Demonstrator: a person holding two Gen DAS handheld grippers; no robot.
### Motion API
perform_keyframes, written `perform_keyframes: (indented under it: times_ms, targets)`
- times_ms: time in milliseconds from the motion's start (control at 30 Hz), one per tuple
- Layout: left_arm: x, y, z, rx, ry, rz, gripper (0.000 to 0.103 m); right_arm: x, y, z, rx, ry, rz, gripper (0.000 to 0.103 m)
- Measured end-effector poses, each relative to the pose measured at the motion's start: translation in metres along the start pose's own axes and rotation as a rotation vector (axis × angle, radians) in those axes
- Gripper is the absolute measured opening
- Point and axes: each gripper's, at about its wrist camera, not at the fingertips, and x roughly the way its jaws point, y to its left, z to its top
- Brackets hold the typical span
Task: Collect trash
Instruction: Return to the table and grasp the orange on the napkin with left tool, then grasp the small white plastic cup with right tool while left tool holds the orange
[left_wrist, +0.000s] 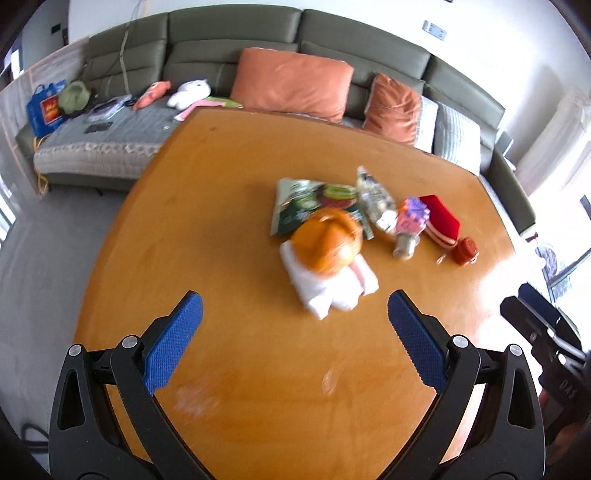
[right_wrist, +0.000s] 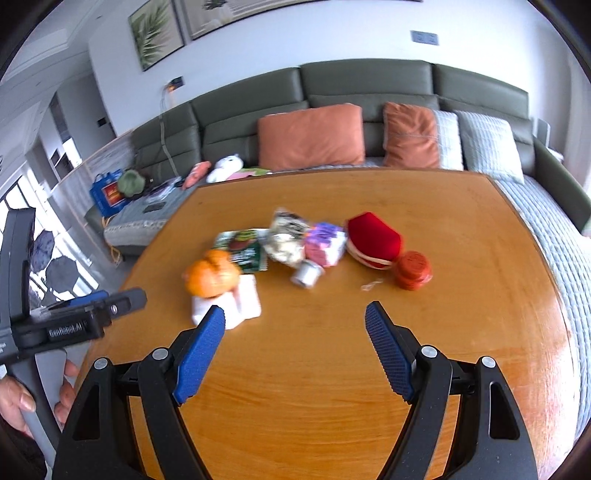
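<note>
Nearest the lens, the left gripper (left_wrist: 295, 325) hangs over the near part of the wooden table (left_wrist: 221, 206) with its blue pads (left_wrist: 173, 343) spread wide and nothing between them. The right gripper (right_wrist: 295, 332) is likewise spread and empty above the same table (right_wrist: 461, 258), its left pad (right_wrist: 201, 354) overlapping the near corner of the white cloth in that view.

The trash sits in a loose cluster at mid-table, ahead of both grippers and apart from their tips. Closest to the left gripper is a folded white cloth (left_wrist: 328, 288), just beyond the gap between its fingers, with an orange round object (left_wrist: 327, 240) resting on its far edge. Behind that lies a green snack packet (left_wrist: 306, 206), flat on the wood. To its right a clear crinkled wrapper (left_wrist: 373, 199) touches a pink and purple packet (left_wrist: 412, 216), and a small silver cup (left_wrist: 404, 245) lies on its side just in front of them. Further right sit a red pouch (left_wrist: 441, 218) and a small red-orange lid (left_wrist: 466, 251), close together.

From the right wrist view the cluster lies ahead and mostly left of centre: cloth (right_wrist: 243, 299), orange object (right_wrist: 212, 277), cup (right_wrist: 306, 275), pouch (right_wrist: 375, 238), lid (right_wrist: 412, 269). Motion blur softens the details.

A green sofa (left_wrist: 236, 40) with orange cushions (left_wrist: 295, 81) stands behind the table
</note>
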Motion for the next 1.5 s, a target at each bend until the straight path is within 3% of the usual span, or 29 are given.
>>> perform_keyframes:
  times_ms: [333,600,667,767,900,1333,1500]
  targets:
    - [0.066,-0.039,0.038,0.112,0.048,0.096,0.097,0.018,-0.060,0.001,0.119,0.030,-0.033,0.079]
    - [0.102,-0.044,0.039,0.145,0.053,0.132,0.097,0.032,-0.077,0.006,0.148,0.051,-0.048,0.079]
    - [0.103,-0.042,0.037,0.147,0.027,0.127,0.091,0.036,-0.077,0.008,0.149,0.057,-0.047,0.079]
    - [0.109,-0.036,0.036,0.131,0.043,0.114,0.068,0.042,-0.073,0.010,0.137,0.066,-0.044,0.079]
    - [0.109,-0.038,0.037,0.149,0.027,0.103,0.063,0.052,-0.063,0.015,0.114,0.077,-0.037,0.079]
    - [0.097,-0.032,0.030,0.157,0.028,0.073,0.061,0.113,-0.017,0.027,0.025,0.145,-0.013,0.078]
    - [0.096,-0.028,0.028,0.162,0.029,0.072,0.061,0.141,-0.011,0.024,0.009,0.191,-0.041,0.060]
